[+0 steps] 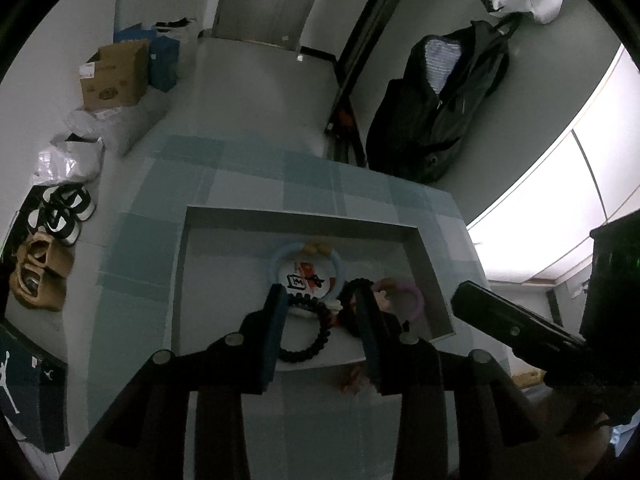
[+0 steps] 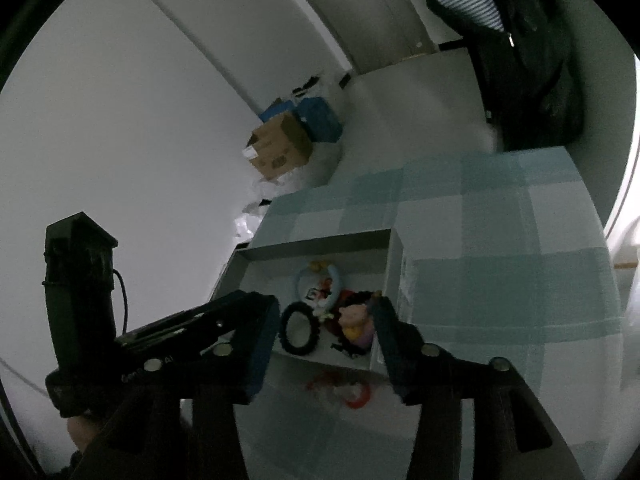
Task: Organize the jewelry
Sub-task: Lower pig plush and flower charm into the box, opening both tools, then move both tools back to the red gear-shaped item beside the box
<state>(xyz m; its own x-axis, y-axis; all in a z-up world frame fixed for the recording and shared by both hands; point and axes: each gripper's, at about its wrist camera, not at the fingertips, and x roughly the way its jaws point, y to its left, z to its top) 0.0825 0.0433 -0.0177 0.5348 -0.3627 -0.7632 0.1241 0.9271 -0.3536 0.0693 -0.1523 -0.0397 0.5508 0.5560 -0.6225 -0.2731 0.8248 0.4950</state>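
1. A table covered with a pale blue and white checked cloth (image 1: 256, 172) stands in a dim room.
2. On the cloth sits a shallow grey tray (image 1: 304, 216) with low walls, holding several pieces of jewelry.
3. Inside the tray, toward its far side, lies a light blue bracelet (image 1: 338, 264) with yellow charms, ringed around a small white printed card (image 1: 308, 278).
4. Nearer the viewer lies a black beaded bracelet (image 1: 310, 346), flat on the tray floor.
5. To the right of it lies a purple bracelet (image 1: 416, 294), beside a cluster of dark beads and a pink and yellow charm (image 2: 354, 322).
6. A red piece of jewelry (image 2: 354, 394) lies outside the tray, on the cloth just beside its near wall.
7. The left gripper (image 1: 322, 304) hangs over the tray's near part, its jaws apart and grasping nothing; the black beaded bracelet shows between them, below.
8. The right gripper (image 2: 326, 312) hangs beside it, jaws released and empty, wider apart.
9. On the floor beyond stand a cardboard box (image 1: 116, 74) and shoes (image 1: 64, 212).
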